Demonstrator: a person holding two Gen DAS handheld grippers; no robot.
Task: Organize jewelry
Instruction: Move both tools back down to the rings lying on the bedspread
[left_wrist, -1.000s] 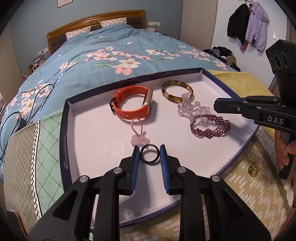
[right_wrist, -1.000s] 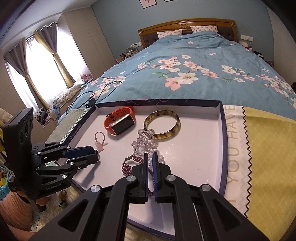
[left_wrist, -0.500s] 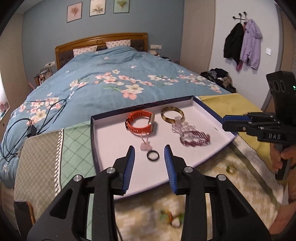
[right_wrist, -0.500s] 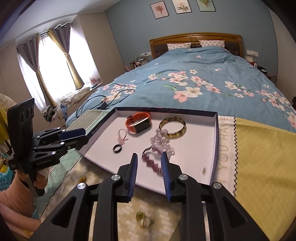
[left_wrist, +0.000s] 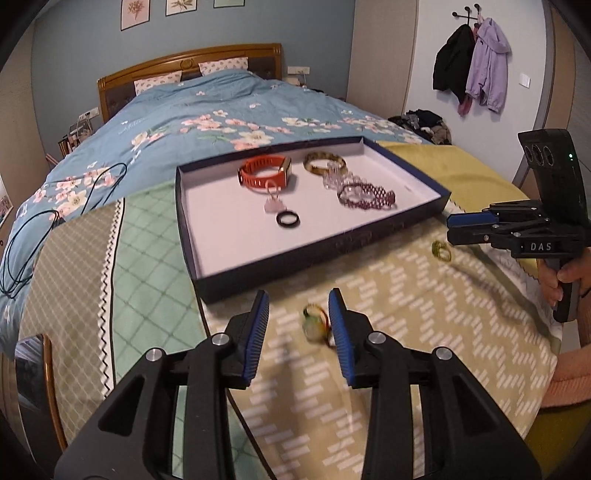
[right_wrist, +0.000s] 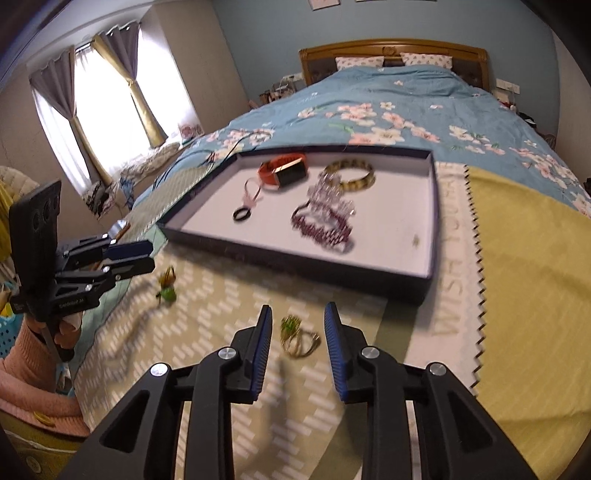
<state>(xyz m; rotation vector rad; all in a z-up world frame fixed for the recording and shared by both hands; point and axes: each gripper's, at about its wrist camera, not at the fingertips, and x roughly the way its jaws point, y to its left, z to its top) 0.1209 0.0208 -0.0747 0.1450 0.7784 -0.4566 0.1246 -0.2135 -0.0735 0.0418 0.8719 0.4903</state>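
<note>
Left wrist view shows the left gripper (left_wrist: 298, 317), jaws spread and gripping nothing, poised over a small green charm (left_wrist: 314, 322) on the patterned cloth (left_wrist: 406, 295), the charm lying between the pads nearer the right one. Six pieces already sit in the tray (left_wrist: 207, 280). Right gripper (right_wrist: 298, 334), jaws opening, frames a gold-green ring (right_wrist: 297, 336). Next, I judge, each must descend and close.
</note>
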